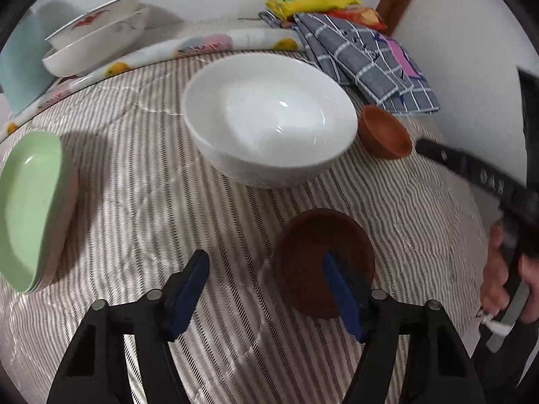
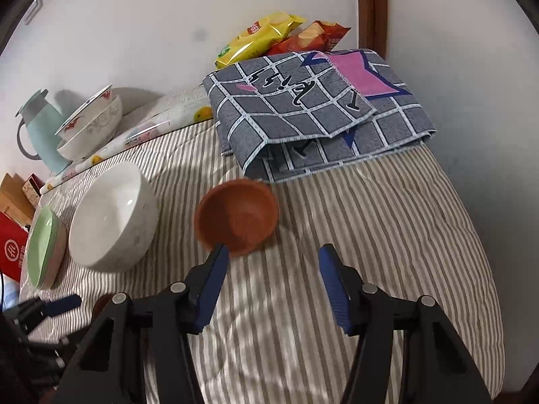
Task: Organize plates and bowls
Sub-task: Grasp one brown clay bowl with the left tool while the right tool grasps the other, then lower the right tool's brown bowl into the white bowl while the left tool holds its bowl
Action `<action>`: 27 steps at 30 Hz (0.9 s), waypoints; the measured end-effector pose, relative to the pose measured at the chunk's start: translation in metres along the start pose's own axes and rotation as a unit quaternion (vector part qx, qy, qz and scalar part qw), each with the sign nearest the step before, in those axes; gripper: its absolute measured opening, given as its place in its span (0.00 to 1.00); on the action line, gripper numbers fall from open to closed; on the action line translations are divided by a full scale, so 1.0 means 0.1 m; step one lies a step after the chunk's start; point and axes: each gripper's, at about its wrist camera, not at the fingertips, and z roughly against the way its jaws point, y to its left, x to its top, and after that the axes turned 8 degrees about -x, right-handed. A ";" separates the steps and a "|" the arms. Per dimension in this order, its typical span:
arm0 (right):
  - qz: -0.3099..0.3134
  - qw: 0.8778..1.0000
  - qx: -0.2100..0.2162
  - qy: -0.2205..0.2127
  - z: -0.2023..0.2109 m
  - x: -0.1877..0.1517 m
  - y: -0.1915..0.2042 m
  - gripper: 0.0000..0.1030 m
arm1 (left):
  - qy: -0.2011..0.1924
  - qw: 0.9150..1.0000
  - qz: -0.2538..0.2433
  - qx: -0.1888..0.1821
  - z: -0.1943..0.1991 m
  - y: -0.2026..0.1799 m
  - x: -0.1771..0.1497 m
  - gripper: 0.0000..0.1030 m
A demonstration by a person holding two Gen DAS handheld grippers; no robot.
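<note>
A big white bowl [image 1: 269, 118] sits mid-table; it also shows in the right wrist view [image 2: 113, 215]. A small terracotta bowl [image 1: 384, 133] lies right of it, tipped on its side [image 2: 237, 217]. A dark brown small bowl [image 1: 320, 256] sits just ahead of my left gripper [image 1: 264, 269], which is open with its right finger over the bowl. My right gripper [image 2: 273, 259] is open, its left fingertip at the terracotta bowl's near rim. Stacked green plates [image 1: 28, 208] lie at the left [image 2: 42, 245]. Patterned bowls [image 1: 97, 37] are stacked at the back [image 2: 91, 123].
A folded grey checked cloth [image 2: 313, 111] and snack bags [image 2: 259, 37] lie at the back right by the wall. A pale blue jug [image 2: 40, 128] stands at the back left. A red box [image 2: 11, 249] sits off the table's left edge. The striped tablecloth [image 2: 387, 235] covers the table.
</note>
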 end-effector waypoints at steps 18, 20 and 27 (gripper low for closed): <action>-0.008 0.999 0.019 0.039 -0.56 0.19 0.10 0.17 | 0.014 0.999 -0.023 -0.029 -0.20 -0.06 0.06 0.14; -0.010 0.999 0.020 0.037 -0.56 0.20 0.09 0.14 | 0.013 0.999 -0.021 -0.032 -0.20 -0.06 0.06 0.13; -0.009 0.999 0.022 0.021 -0.50 0.16 0.08 0.10 | 0.005 0.998 -0.010 -0.057 -0.11 0.00 0.03 0.09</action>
